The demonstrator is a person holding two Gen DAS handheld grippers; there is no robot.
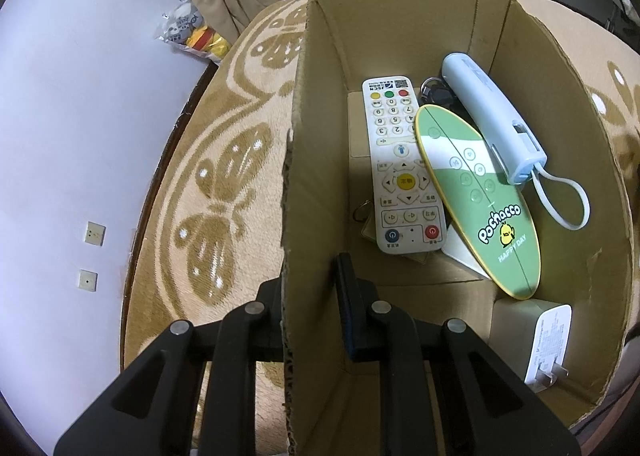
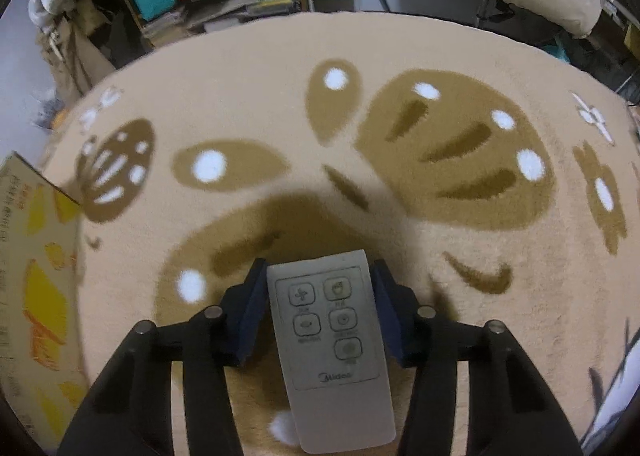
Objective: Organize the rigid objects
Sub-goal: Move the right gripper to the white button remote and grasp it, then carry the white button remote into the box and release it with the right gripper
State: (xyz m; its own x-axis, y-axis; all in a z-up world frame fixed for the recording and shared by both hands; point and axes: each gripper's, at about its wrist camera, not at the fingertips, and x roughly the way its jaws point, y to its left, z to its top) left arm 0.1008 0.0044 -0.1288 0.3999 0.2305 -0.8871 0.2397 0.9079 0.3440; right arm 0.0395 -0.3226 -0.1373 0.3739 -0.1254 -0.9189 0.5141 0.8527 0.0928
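Item: grey fan remote [image 2: 332, 340], clenched lengthwise in the right claw [image 2: 320, 292] above the patterned rug [image 2: 256, 104], to be carried leftward to the cardboard box [image 1: 304, 160], whose wall is pinched by the left claw [image 1: 312, 296].

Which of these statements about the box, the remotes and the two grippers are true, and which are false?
1. The left gripper grips a wall of the box. True.
2. The right gripper holds a green oval remote. False: it holds the grey remote; the green remote lies in the box.
3. The white remote lies in the box. True.
4. The charger lies on the rug outside the box. False: it is in the box, in the near corner.
5. The blue device rests partly on the green remote. True.
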